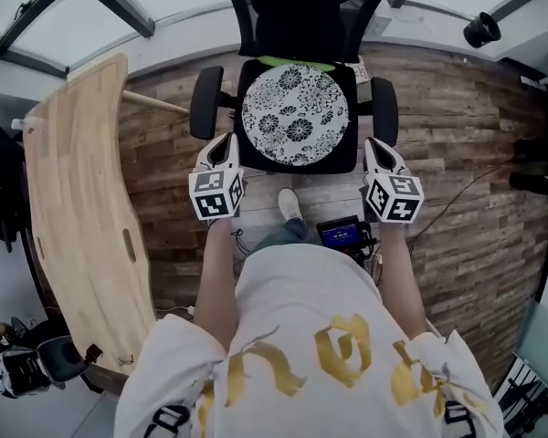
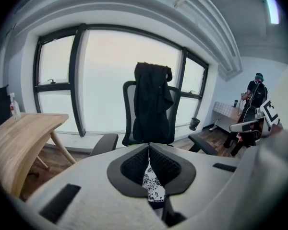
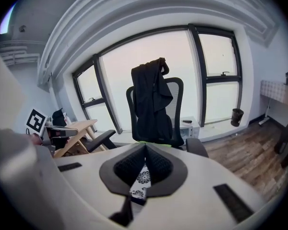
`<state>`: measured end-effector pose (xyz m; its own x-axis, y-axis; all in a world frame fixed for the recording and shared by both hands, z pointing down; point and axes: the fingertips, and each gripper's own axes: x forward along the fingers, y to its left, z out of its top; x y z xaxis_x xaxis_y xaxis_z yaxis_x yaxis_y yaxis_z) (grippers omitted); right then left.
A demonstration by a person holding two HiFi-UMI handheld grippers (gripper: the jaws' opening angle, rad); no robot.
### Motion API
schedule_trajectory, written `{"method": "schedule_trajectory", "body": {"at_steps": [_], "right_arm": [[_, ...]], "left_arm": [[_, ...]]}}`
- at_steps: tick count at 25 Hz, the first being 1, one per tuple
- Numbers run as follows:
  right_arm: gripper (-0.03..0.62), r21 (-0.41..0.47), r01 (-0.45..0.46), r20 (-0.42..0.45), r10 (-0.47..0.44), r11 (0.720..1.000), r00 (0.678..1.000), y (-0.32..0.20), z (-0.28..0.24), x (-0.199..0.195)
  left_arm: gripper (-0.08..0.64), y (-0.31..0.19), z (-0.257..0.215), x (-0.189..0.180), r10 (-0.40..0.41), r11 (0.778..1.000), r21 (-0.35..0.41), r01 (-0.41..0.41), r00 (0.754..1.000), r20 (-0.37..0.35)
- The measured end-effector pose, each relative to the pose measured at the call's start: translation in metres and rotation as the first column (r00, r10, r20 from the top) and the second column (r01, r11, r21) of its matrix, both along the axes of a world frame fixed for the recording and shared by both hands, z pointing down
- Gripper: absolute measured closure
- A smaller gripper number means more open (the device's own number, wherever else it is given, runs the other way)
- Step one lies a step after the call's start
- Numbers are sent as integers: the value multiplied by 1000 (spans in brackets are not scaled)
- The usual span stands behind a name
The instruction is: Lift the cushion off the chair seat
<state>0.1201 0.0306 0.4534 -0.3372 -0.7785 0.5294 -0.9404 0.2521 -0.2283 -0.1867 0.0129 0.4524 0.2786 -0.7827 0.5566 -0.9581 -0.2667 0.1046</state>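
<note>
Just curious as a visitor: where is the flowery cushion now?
Head view, top centre: the round floral cushion lies on the black office chair seat, with the left gripper and right gripper near its front corners.

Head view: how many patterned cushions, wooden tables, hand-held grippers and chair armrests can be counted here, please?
patterned cushion: 1
wooden table: 1
hand-held grippers: 2
chair armrests: 2
Total: 6

We find the cushion (image 1: 295,115) on the chair (image 1: 205,101), the left gripper (image 1: 226,141) and right gripper (image 1: 375,145) before its front corners, the table (image 1: 73,199) to our left.
</note>
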Motion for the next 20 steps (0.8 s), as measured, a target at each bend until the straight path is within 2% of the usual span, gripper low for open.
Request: {"method": "schedule_trajectory", "body": {"at_steps": [3, 6, 10, 17, 20], "right_arm": [[581, -2, 5, 19, -5, 1000, 1000, -11, -1, -6], [581, 0, -13, -40, 13, 1000, 999, -21, 0, -5], [581, 5, 17, -151, -16, 1000, 988, -28, 1, -3], [581, 5, -13, -127, 14, 1000, 992, -44, 8, -2], [581, 9, 9, -171, -7, 1000, 985, -54, 10, -7]], "left_arm": [[546, -18, -10, 0, 48, 998, 48, -45, 997, -65], [548, -28, -12, 1, 65, 997, 57, -59, 993, -99], [547, -39, -13, 7, 88, 994, 77, -82, 993, -84], [548, -56, -14, 3, 90, 993, 80, -84, 993, -75], [548, -64, -18, 0, 88, 993, 89, -82, 994, -59]]}}
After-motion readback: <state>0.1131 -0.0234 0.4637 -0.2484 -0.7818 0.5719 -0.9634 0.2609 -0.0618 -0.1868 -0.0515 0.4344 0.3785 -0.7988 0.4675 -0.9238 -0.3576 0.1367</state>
